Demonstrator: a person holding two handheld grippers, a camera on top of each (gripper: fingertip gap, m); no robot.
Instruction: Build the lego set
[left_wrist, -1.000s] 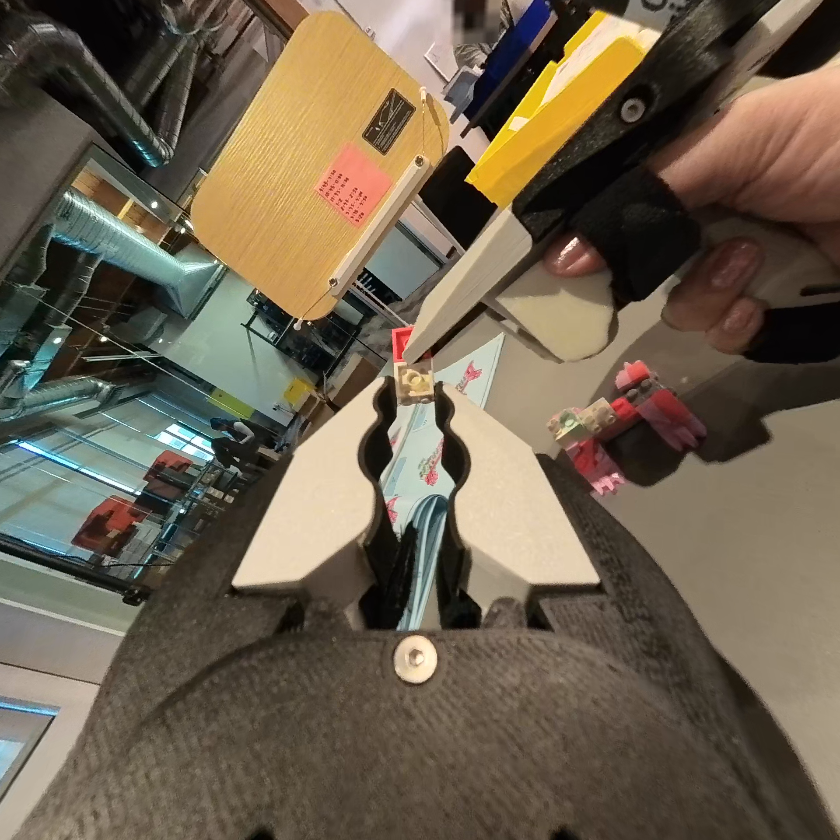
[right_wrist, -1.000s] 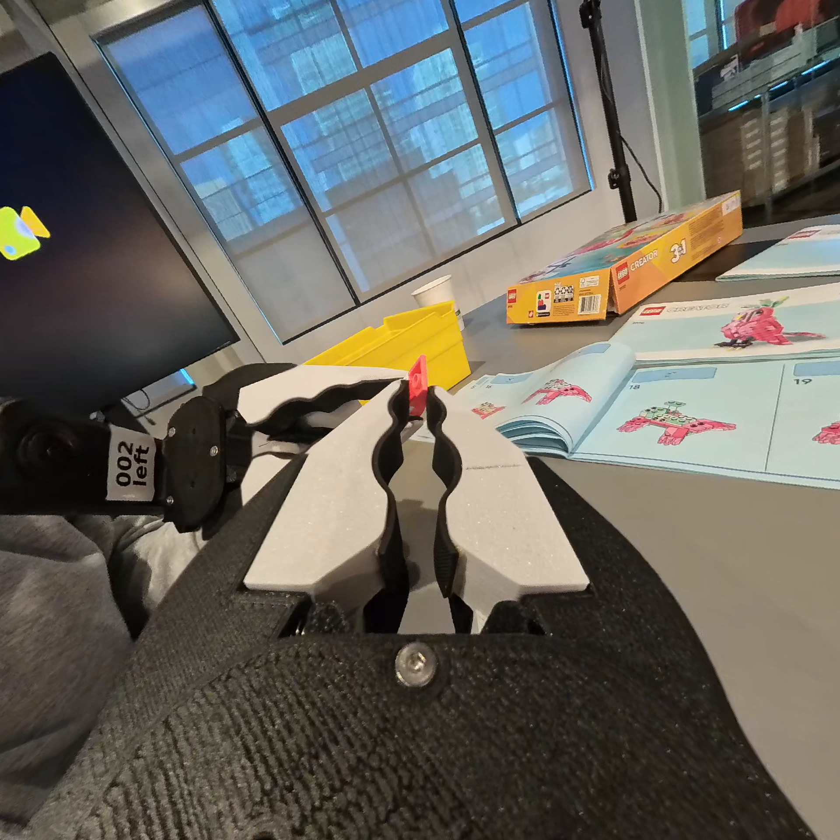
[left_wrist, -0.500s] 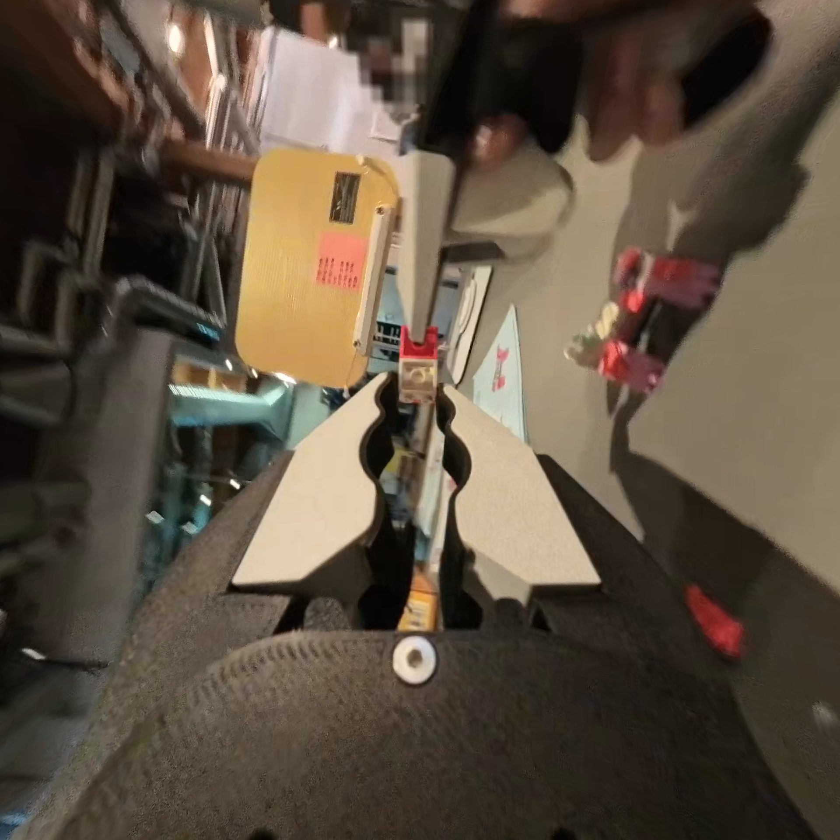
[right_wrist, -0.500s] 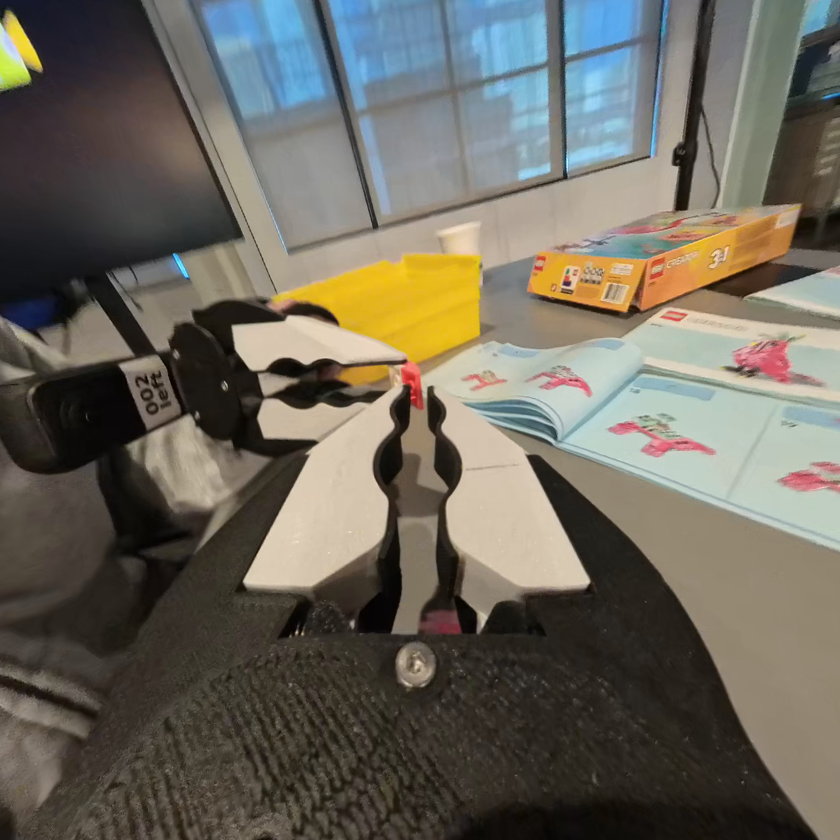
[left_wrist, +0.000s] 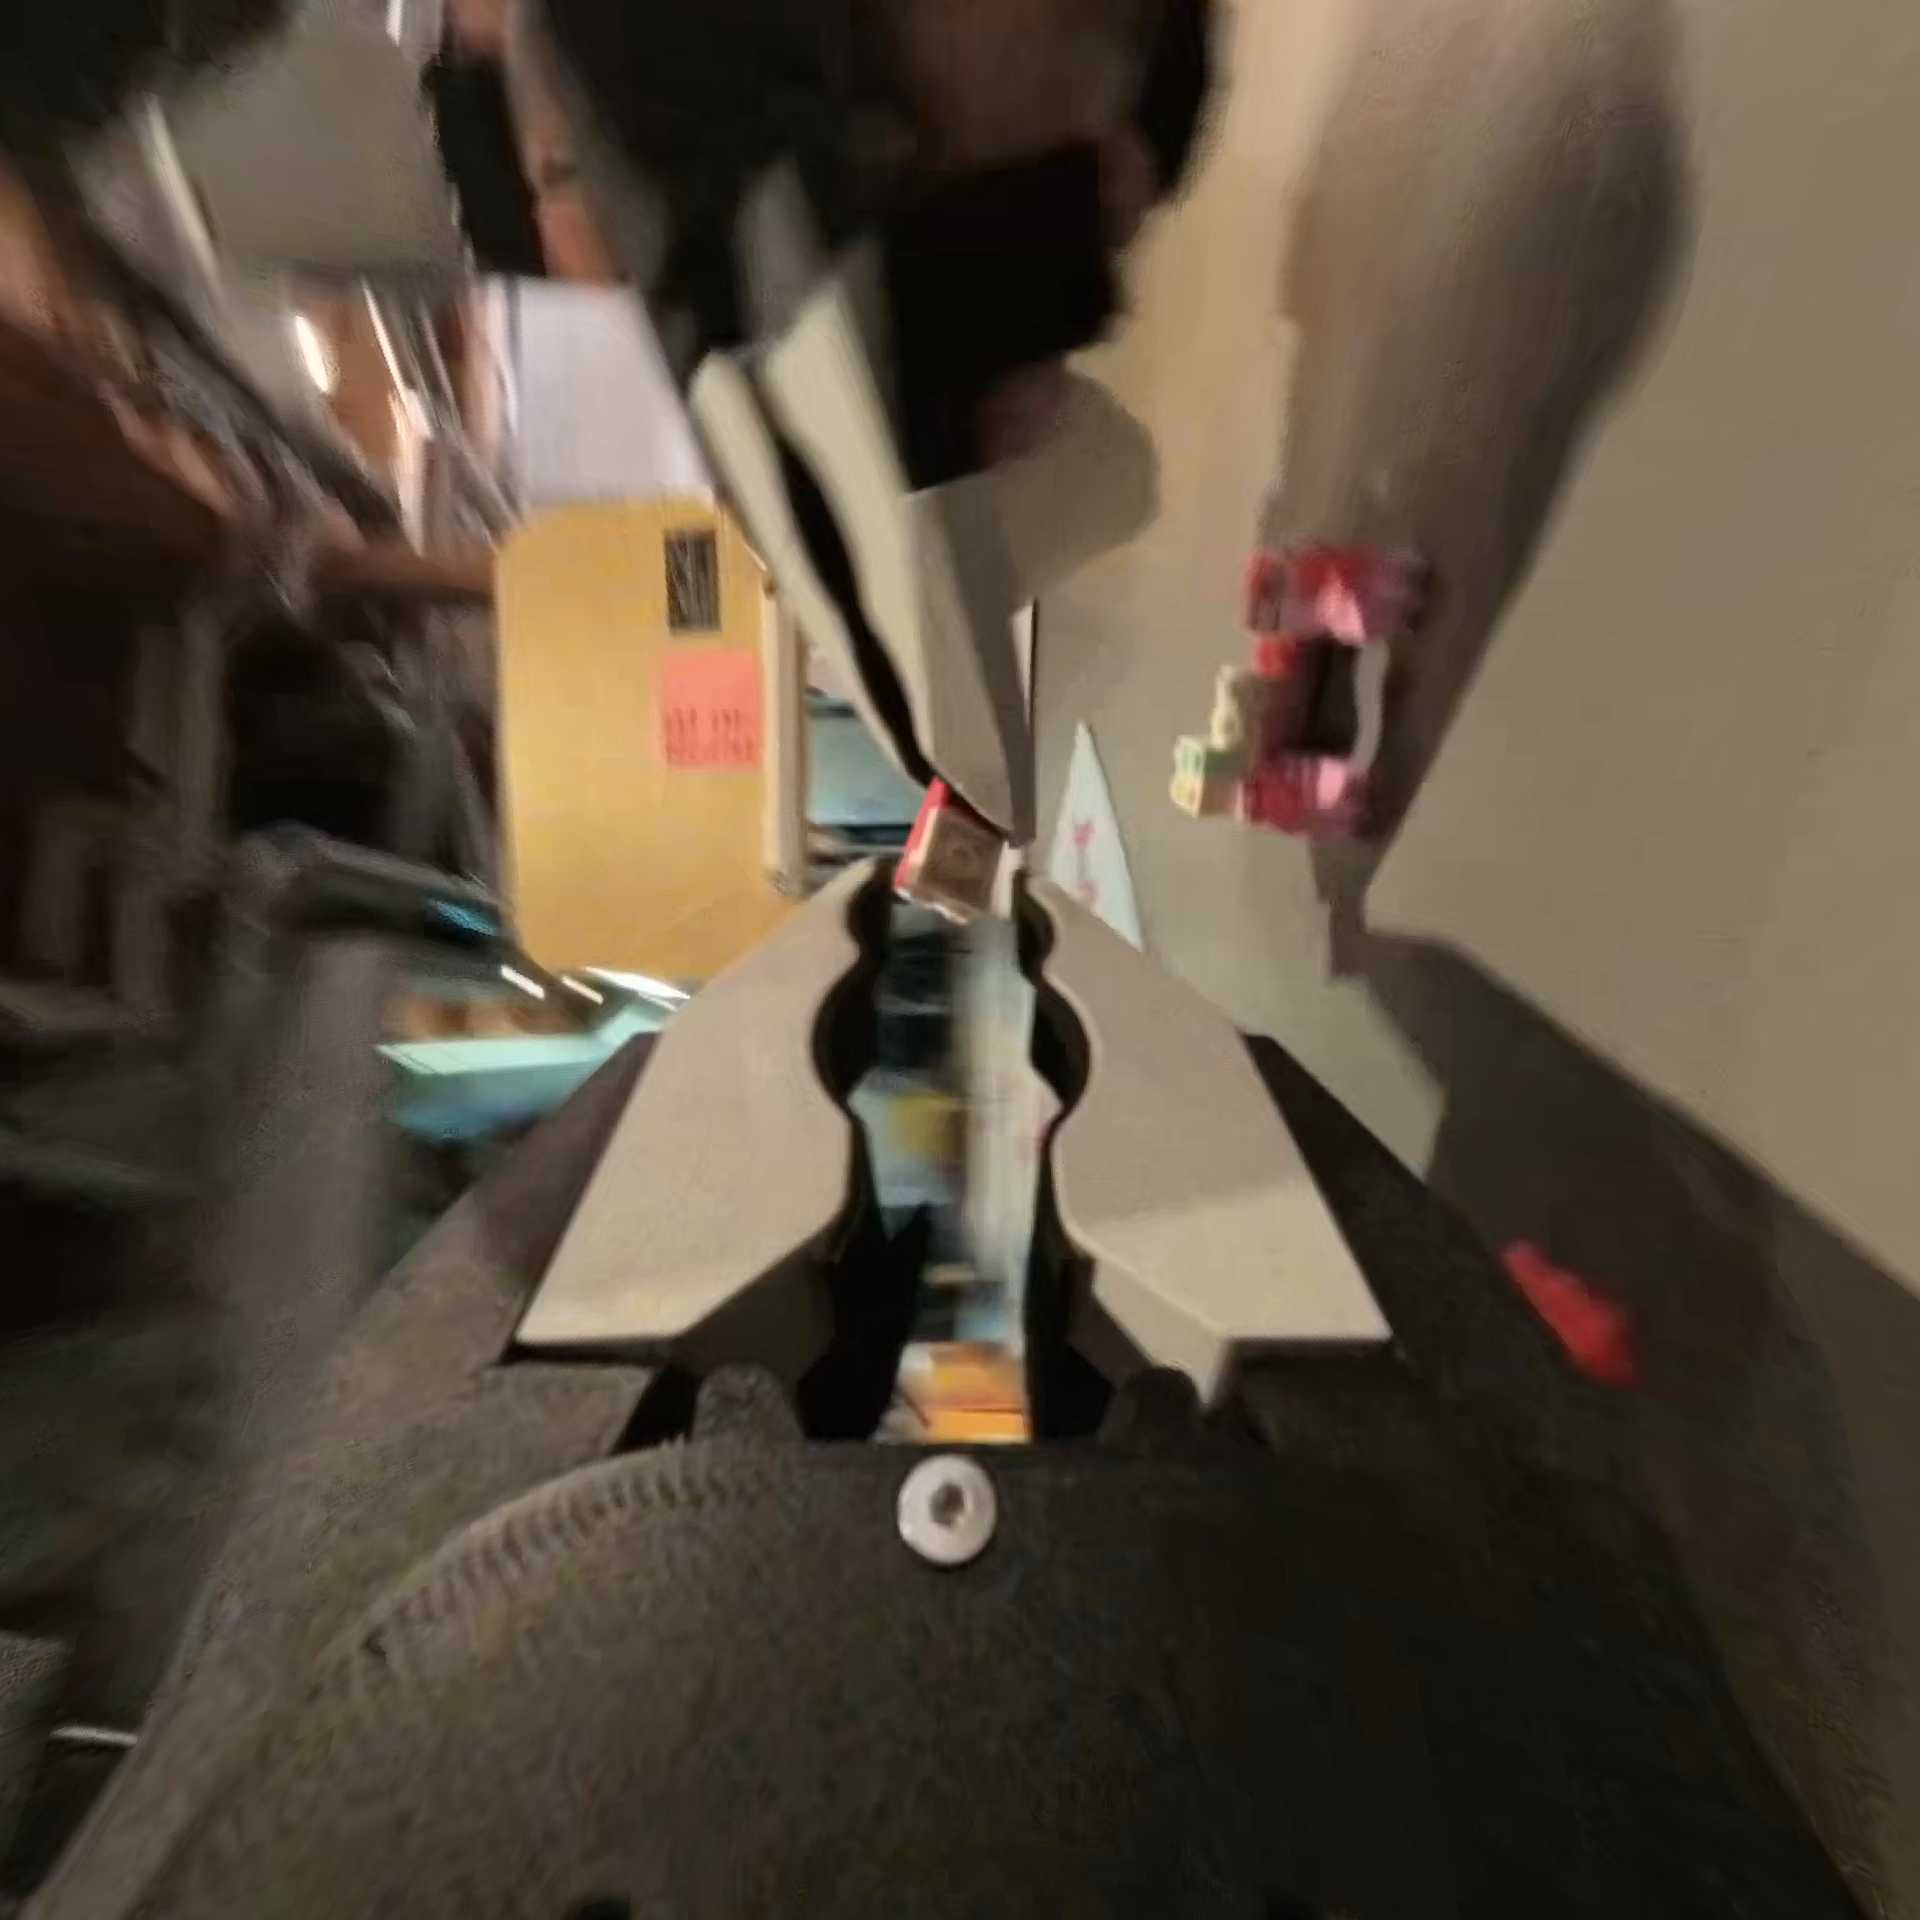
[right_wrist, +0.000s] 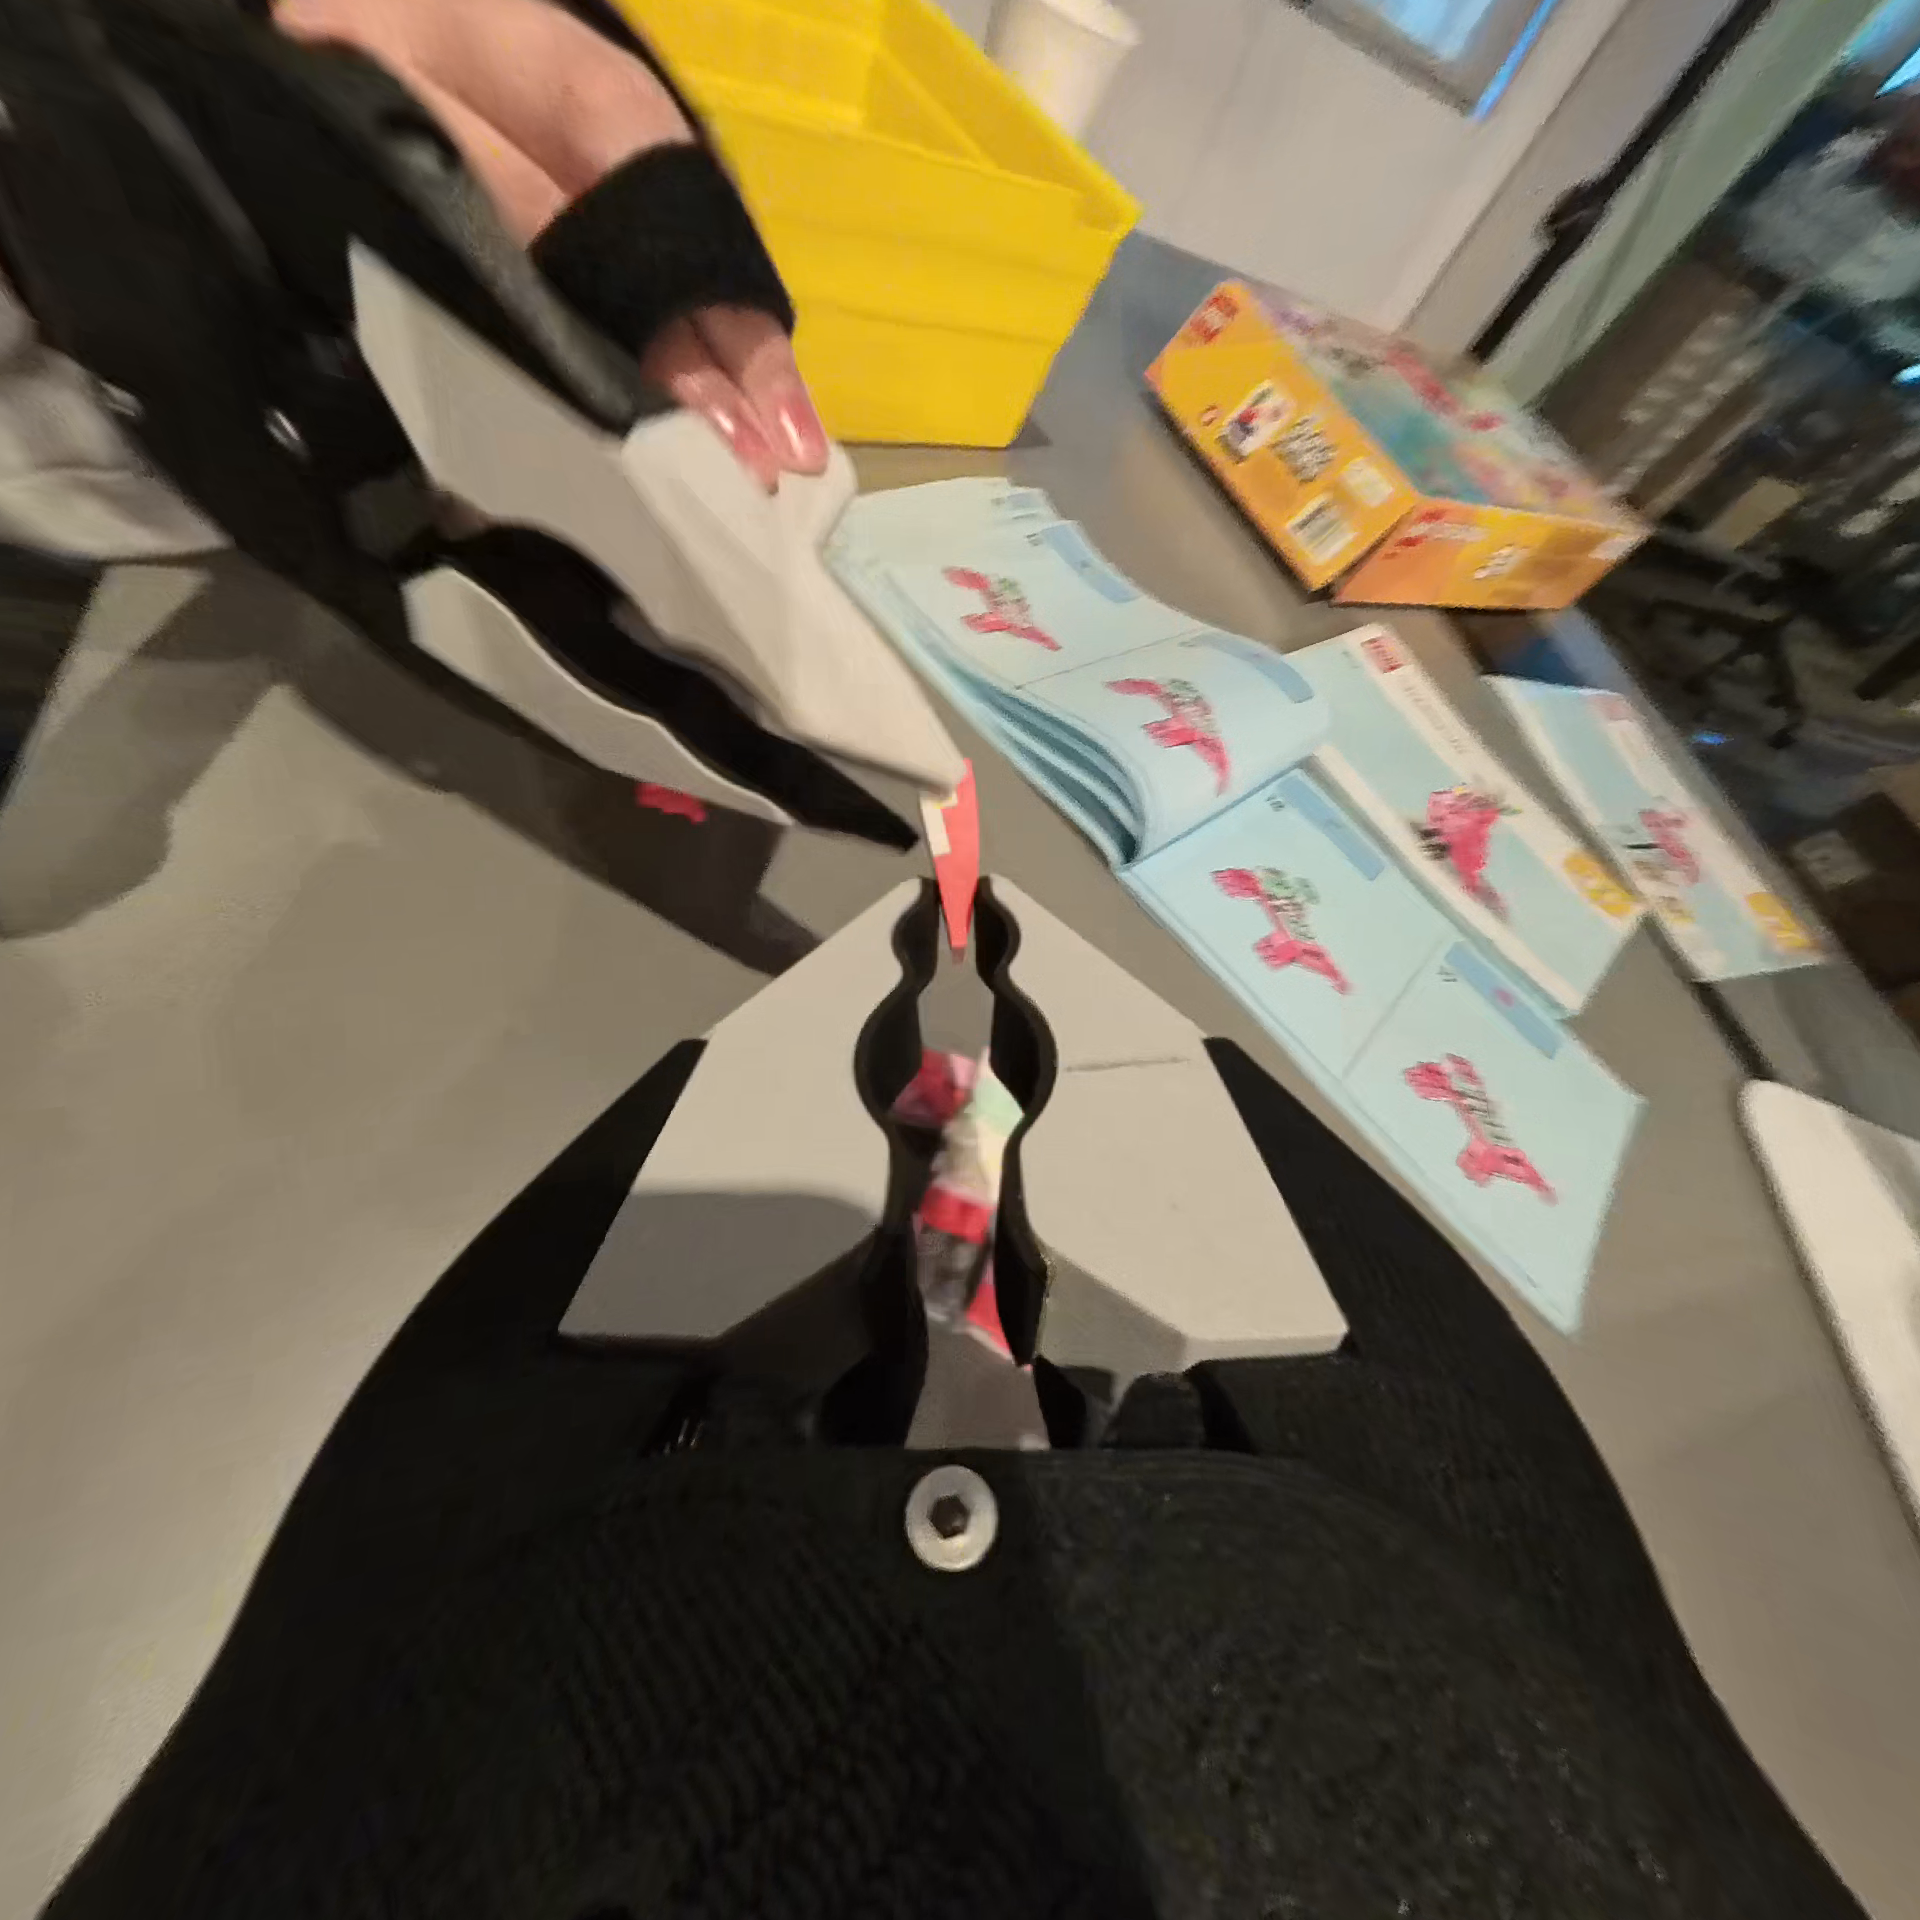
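Above the grey table (right_wrist: 312, 1039) the left gripper (left_wrist: 951, 883) pinched a small tan piece (left_wrist: 954, 868) and the right gripper (right_wrist: 954, 914) clenched a thin red piece (right_wrist: 958, 862), tip to tip, seemingly to press them together; the half-built pink model (left_wrist: 1304, 707) lay apart; instruction booklets (right_wrist: 1247, 831), box (right_wrist: 1382, 457) and yellow bin (right_wrist: 904, 239) crowded behind, nothing between.

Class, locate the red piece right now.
In the right wrist view, the red piece sits centre frame, pinched at the right gripper tips, left of the open instruction booklet.
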